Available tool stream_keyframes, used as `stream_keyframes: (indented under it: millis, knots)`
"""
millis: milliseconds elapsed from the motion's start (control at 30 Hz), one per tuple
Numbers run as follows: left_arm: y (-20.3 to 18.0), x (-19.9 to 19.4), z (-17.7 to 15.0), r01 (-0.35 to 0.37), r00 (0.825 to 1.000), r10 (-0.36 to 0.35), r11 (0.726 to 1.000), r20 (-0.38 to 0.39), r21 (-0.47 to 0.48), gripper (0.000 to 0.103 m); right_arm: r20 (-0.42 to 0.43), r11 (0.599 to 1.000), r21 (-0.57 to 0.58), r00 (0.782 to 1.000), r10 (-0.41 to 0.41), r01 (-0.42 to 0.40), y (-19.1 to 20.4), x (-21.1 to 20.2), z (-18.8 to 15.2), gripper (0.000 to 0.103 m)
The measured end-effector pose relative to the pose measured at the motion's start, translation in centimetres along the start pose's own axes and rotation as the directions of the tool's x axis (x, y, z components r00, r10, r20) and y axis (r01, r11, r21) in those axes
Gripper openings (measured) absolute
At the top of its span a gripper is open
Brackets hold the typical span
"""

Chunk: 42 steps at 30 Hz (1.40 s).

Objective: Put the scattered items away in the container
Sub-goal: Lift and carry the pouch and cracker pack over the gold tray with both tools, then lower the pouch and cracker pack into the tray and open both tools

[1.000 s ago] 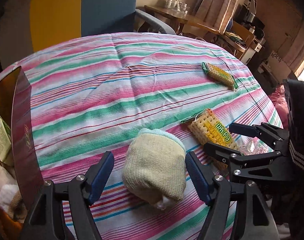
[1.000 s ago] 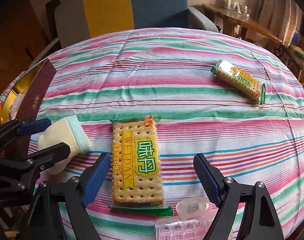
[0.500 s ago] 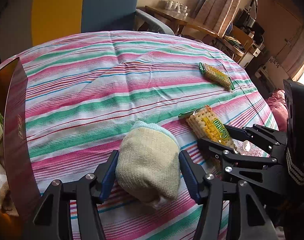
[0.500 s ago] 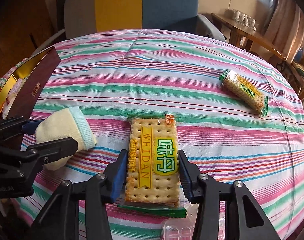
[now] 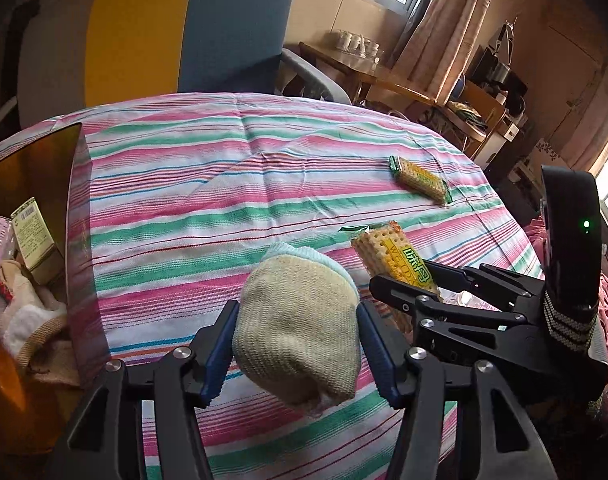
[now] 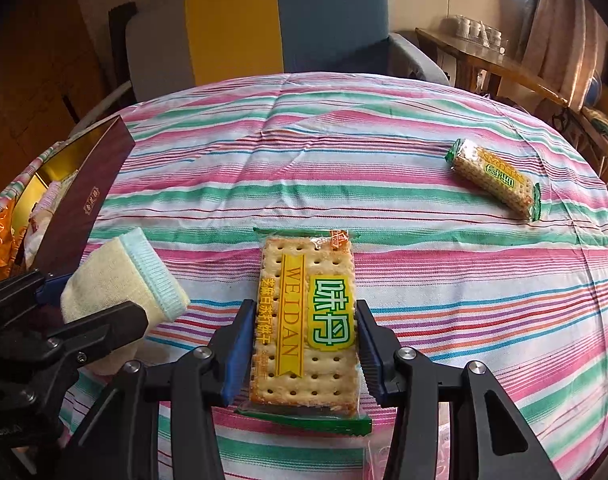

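My left tongs [image 5: 298, 350] are clamped on the sock [image 5: 300, 328], my right tongs [image 6: 302, 354] on the near crackers [image 6: 306, 320] above the cloth [image 6: 384, 200]; next, I judge, both go left into the box [image 6: 88, 196].

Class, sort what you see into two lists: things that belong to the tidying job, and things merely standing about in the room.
Job: rolled sock, near cracker pack, far cracker pack, gift box container, left gripper, right gripper.

Standing about: armchair, side table, curtain.
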State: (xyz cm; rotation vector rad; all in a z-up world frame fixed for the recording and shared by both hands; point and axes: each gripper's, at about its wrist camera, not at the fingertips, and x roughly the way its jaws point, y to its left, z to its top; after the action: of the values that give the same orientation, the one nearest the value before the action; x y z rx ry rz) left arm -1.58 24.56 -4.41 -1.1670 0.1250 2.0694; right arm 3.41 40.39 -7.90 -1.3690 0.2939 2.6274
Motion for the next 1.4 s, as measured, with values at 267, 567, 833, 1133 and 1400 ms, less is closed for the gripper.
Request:
stream_keyframes:
  millis: [267,567,833,1133,1400]
  knots:
    - [2.7,-5.0,0.1,-0.044,0.993,0.050,0.997,0.110,-0.058,0.060,0.060,0.997,-0.016,0.995,0.081,-0.080,3.1,-2.1,1.2,0.048]
    - [10.7,-10.9,-1.3,-0.137,0.960,0.191,0.958,0.203,-0.253,0.060,0.081,0.977,-0.116,0.979,0.189,-0.179,10.1,-2.6,3.5,0.048]
    - [16.8,-13.9,-3.6,-0.202,0.931,0.295,0.906,0.213,-0.372,0.060,0.065,0.942,-0.201,0.955,0.288,-0.270,16.5,-2.1,5.8,0.048]
    - [19.2,-13.3,-5.8,-0.216,0.934,0.308,0.890,0.182,-0.401,0.060,-0.011,0.905,-0.279,0.943,0.333,-0.322,23.5,1.0,8.2,0.048]
    - [19.8,-12.0,-6.7,-0.190,0.949,0.274,0.891,0.154,-0.413,0.060,-0.081,0.903,-0.304,0.953,0.292,-0.303,27.1,4.8,9.9,0.048]
